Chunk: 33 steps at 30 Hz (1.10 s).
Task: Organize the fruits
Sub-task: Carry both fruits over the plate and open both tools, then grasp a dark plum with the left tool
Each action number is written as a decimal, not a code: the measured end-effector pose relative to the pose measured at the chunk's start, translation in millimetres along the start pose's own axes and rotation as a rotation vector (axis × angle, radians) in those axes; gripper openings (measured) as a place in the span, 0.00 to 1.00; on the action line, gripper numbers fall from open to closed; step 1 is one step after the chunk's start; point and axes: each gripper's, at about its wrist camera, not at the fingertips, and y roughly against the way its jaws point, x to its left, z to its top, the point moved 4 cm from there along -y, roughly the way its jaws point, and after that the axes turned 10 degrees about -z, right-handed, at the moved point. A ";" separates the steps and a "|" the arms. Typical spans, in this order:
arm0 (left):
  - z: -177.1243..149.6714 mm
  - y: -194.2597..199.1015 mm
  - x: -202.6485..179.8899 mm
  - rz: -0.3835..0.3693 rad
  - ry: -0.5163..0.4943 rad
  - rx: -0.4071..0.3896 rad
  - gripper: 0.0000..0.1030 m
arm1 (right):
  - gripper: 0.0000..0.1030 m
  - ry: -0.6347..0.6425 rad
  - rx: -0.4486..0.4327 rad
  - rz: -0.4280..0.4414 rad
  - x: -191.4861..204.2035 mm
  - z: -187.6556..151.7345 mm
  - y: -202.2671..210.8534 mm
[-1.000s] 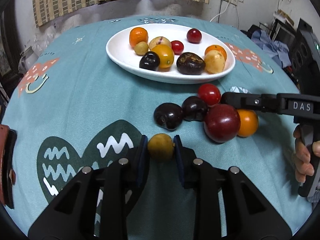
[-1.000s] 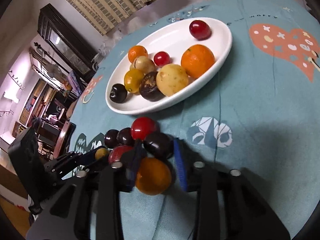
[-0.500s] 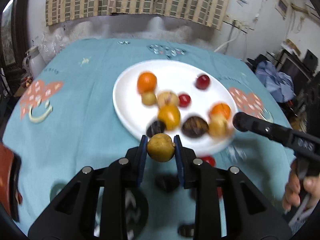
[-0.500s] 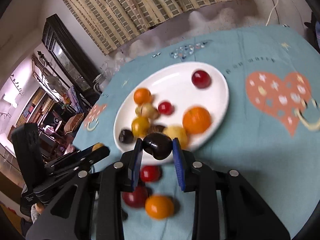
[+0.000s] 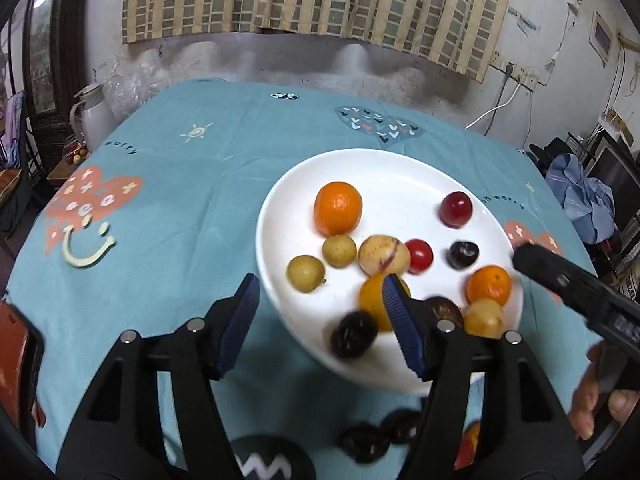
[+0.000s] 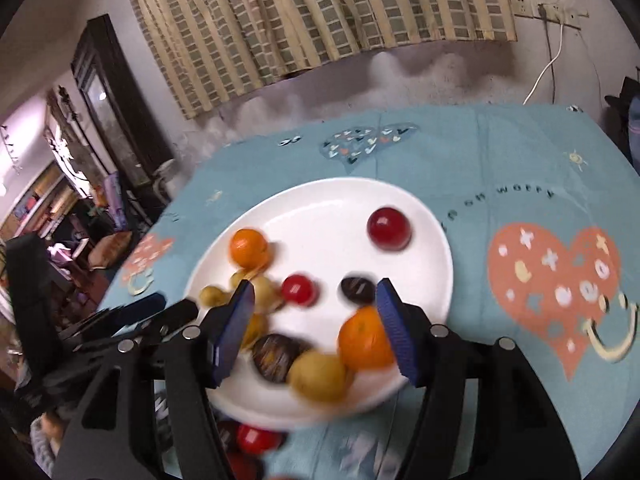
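Note:
A white oval plate (image 5: 400, 176) holds several fruits on a teal tablecloth; it also shows in the right wrist view (image 6: 328, 208). My left gripper (image 5: 320, 320) is open and empty above the plate's near left rim; a small yellow fruit (image 5: 306, 273) lies on the plate just beyond it. My right gripper (image 6: 314, 326) is open and empty above the plate's near side; a small dark plum (image 6: 357, 290) lies just beyond it, also seen from the left (image 5: 463, 254). Several fruits (image 5: 368, 442) lie on the cloth in front of the plate, partly hidden.
Oranges (image 5: 338, 208), a red fruit (image 5: 456, 209) and a dark passion fruit (image 6: 276, 356) lie on the plate. A white jug (image 5: 94, 114) stands past the table's left edge. A red-brown object (image 5: 16, 364) sits at the left edge.
Both grippers moved forward over the plate and opened. The left let go of the yellow fruit and the right let go of the dark plum; both fruits now lie on the plate.

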 end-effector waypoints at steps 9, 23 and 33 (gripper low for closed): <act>-87.7 62.0 -33.0 0.014 -0.157 0.059 0.63 | 0.63 0.057 0.036 0.049 5.8 -74.3 70.9; -147.8 39.8 -58.8 0.030 -0.273 0.156 0.63 | 0.64 0.039 0.103 0.098 8.4 -115.5 48.1; -156.0 41.6 -73.1 0.026 -0.342 0.138 0.31 | 0.64 0.242 0.098 -0.043 33.6 -125.6 30.3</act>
